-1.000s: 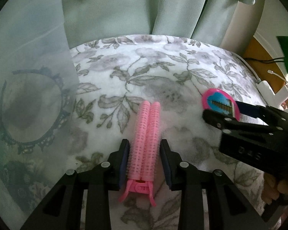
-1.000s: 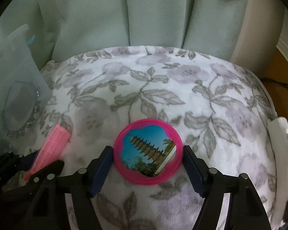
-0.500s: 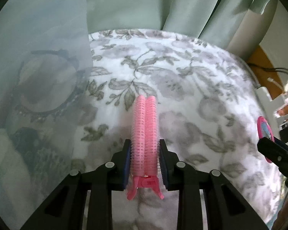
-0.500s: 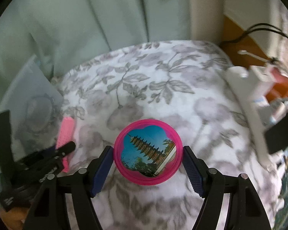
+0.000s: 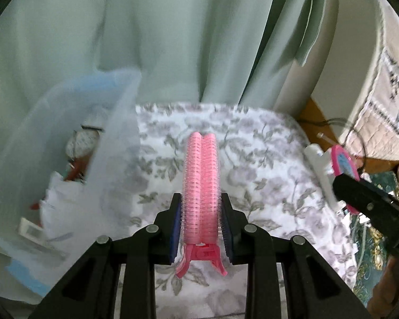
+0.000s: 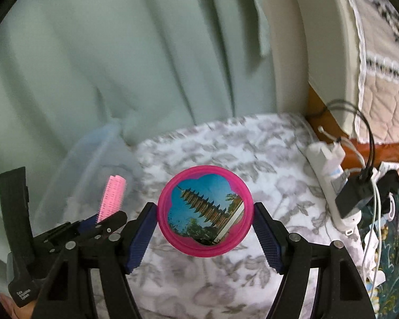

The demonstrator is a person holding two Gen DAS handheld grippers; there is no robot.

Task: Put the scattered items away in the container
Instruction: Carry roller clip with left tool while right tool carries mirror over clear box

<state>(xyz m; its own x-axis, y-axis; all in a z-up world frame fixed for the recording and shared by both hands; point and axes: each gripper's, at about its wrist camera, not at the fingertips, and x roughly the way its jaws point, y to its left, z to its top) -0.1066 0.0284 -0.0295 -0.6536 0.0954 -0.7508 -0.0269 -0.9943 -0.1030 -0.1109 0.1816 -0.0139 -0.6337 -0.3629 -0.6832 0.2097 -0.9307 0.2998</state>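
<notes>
My left gripper (image 5: 201, 223) is shut on a pink hair roller clip (image 5: 201, 183) and holds it above the floral blanket (image 5: 266, 159). My right gripper (image 6: 204, 228) is shut on a round pink pocket mirror with a pagoda picture (image 6: 204, 212), also lifted off the blanket. The clear plastic container (image 5: 66, 164) stands at the left of the left wrist view, with several items inside. In the right wrist view the container (image 6: 93, 164) is at the left behind the left gripper (image 6: 98, 226). The mirror shows at the right of the left wrist view (image 5: 343, 162).
A green curtain (image 5: 173, 40) hangs behind the blanket. A white power strip (image 6: 329, 175) with plugs and cables lies at the blanket's right edge. A quilted bed cover (image 6: 380, 66) is at the far right.
Both grippers have risen with their items. The left gripper has closed tight on the roller clip. The container's open top has come into view at the left.
</notes>
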